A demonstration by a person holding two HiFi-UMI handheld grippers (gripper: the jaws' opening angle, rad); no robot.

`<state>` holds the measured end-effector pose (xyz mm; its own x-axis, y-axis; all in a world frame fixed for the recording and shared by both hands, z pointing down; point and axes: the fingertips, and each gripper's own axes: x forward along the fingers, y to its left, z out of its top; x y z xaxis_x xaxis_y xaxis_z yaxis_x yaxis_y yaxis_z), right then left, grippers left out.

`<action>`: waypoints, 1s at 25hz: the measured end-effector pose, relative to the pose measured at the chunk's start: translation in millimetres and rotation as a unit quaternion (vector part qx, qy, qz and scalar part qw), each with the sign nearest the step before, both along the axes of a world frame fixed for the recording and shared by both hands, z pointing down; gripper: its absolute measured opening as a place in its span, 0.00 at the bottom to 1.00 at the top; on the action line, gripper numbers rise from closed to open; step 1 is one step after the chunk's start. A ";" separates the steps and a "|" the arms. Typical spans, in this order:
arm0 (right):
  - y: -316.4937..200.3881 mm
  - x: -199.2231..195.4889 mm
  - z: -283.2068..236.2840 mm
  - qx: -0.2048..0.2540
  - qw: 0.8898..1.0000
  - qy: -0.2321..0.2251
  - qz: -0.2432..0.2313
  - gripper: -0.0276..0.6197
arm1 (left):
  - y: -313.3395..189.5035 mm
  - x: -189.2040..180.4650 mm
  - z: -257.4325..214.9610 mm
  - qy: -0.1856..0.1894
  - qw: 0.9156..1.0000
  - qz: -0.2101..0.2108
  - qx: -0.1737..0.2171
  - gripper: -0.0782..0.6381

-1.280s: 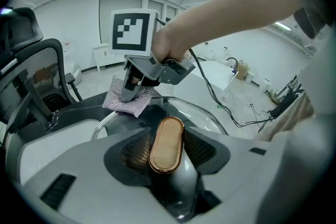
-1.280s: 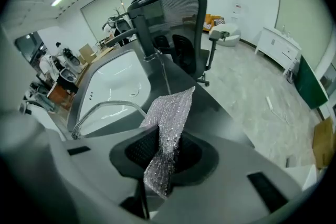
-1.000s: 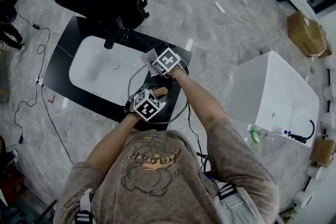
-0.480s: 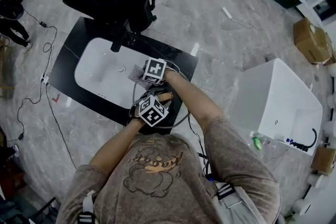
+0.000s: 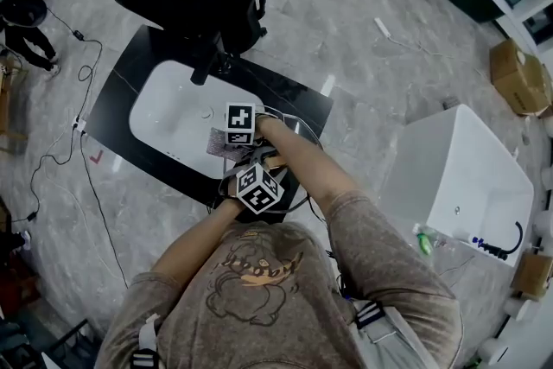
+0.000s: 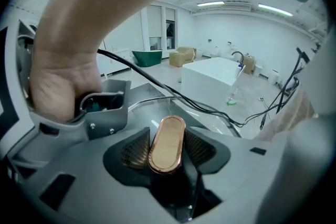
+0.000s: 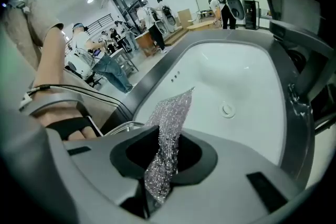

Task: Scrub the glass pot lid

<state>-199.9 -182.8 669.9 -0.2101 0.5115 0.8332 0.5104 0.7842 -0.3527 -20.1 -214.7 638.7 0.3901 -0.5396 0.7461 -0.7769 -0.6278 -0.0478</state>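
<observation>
Black stone counter [image 5: 117, 91], white sink [image 5: 168, 121] set in it.

Item 1: glass pot lid [image 6: 152, 113]. It sits at the counter's near edge beside the sink, w/ a metal rim. We judge it stiff, fairly heavy, breakable and slick if wet. Best hold is the handle, never the pane.

Item 2: lid handle [image 6: 169, 136]. Wood-toned oval, copper edge. The left gripper [image 6: 168, 148] is clamped on it, ribbed pads either side.

Item 3: scrub cloth [image 7: 170, 123]. Silvery mesh, soft, light and limp. It's pinched in the right gripper [image 7: 165, 157], free end up over the sink.

Pose: left arm is tucked near the body. Right forearm reaches fwd across the lid. We can't tell whether cloth and lid touch.
</observation>
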 end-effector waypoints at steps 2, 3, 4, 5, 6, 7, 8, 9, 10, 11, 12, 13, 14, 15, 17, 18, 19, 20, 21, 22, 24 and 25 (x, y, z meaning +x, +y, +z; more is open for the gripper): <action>3.7 -1.1 0.7 0.001 1.000 0.004 -0.009 0.18 | -0.7 -0.5 0.4 0.001 1.000 -0.003 0.002 0.41; 3.9 -1.6 0.9 0.002 1.000 0.004 -0.009 0.18 | -1.0 -0.7 0.6 0.001 1.000 -0.004 0.002 0.41; 3.3 -1.9 1.1 0.001 1.000 0.004 -0.006 0.18 | -1.3 -0.9 0.9 0.001 1.000 -0.005 0.003 0.41; 2.4 -2.1 1.3 -0.001 1.000 0.004 0.000 0.18 | -1.4 -0.9 1.4 0.000 1.000 -0.004 0.004 0.41; 1.2 -2.3 1.5 -0.005 1.000 0.003 0.009 0.18 | -1.4 -0.7 1.9 -0.001 1.000 -0.004 0.006 0.41; -0.3 -2.4 1.6 -0.008 1.000 0.002 0.019 0.19 | -1.3 -0.3 2.5 -0.003 1.000 -0.002 0.009 0.41; -2.1 -2.4 1.4 -0.009 1.000 -0.002 0.028 0.19 | -1.0 0.2 3.1 -0.006 1.000 0.000 0.016 0.41; -4.5 -2.7 0.6 -0.007 0.999 -0.011 0.036 0.19 | -0.6 0.8 3.6 -0.007 1.000 0.003 0.024 0.41; -7.6 -3.6 -0.9 -0.004 0.999 -0.023 0.045 0.19 | -0.3 1.1 3.4 -0.005 0.999 0.003 0.033 0.41; -11.9 -5.3 -3.4 0.000 0.997 -0.039 0.059 0.19 | 0.1 0.9 2.0 0.002 0.999 0.000 0.040 0.42; -18.1 -7.6 -7.1 0.001 0.995 -0.056 0.080 0.19 | 0.4 0.3 -1.6 0.013 0.999 -0.006 0.047 0.42; -26.7 -9.7 -12.4 0.001 0.991 -0.074 0.108 0.19 | 0.5 -0.2 -8.2 0.027 0.998 -0.013 0.055 0.42; -37.6 -10.7 -19.1 -0.001 0.986 -0.093 0.142 0.19 | 0.9 -0.4 -17.2 0.043 0.997 -0.017 0.065 0.42; -50.7 -9.6 -26.6 -0.001 0.978 -0.110 0.179 0.18 | 2.0 -0.7 -27.5 0.058 0.995 -0.019 0.075 0.42; -79.5 0.2 -42.7 0.002 0.956 -0.143 0.255 0.18 | 5.2 -4.4 -49.5 0.092 0.991 -0.028 0.096 0.42; -93.3 9.0 -51.0 0.004 0.943 -0.157 0.293 0.18 | 6.6 -9.0 -60.6 0.109 0.988 -0.037 0.106 0.42; -105.9 20.5 -58.9 0.005 0.928 -0.170 0.331 0.17 | 7.3 -15.7 -71.6 0.125 0.984 -0.049 0.115 0.41; -116.9 34.8 -66.1 0.005 0.912 -0.180 0.369 0.17 | 7.1 -24.4 -82.0 0.142 0.980 -0.065 0.122 0.33; -125.8 51.3 -72.7 0.006 0.895 -0.189 0.405 0.17 | 6.1 -34.1 -90.9 0.158 0.976 -0.086 0.126 0.20; -132.1 69.4 -78.8 0.010 0.877 -0.197 0.439 0.17 | 4.9 -43.3 -97.3 0.176 0.970 -0.109 0.124 0.13; -136.2 108.2 -90.4 0.029 0.840 -0.213 0.498 0.17 | 3.4 -56.5 -104.2 0.207 0.961 -0.146 0.110 0.13; -134.0 127.4 -96.6 0.039 0.822 -0.220 0.523 0.17 | 2.8 -60.6 -107.7 0.216 0.958 -0.159 0.104 0.13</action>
<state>-72.5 -316.8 573.3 -0.7914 -0.1930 0.5800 -0.3939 0.8865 -0.2426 -80.7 -211.9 531.0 0.4290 -0.8019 0.4158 -0.9030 -0.3680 0.2218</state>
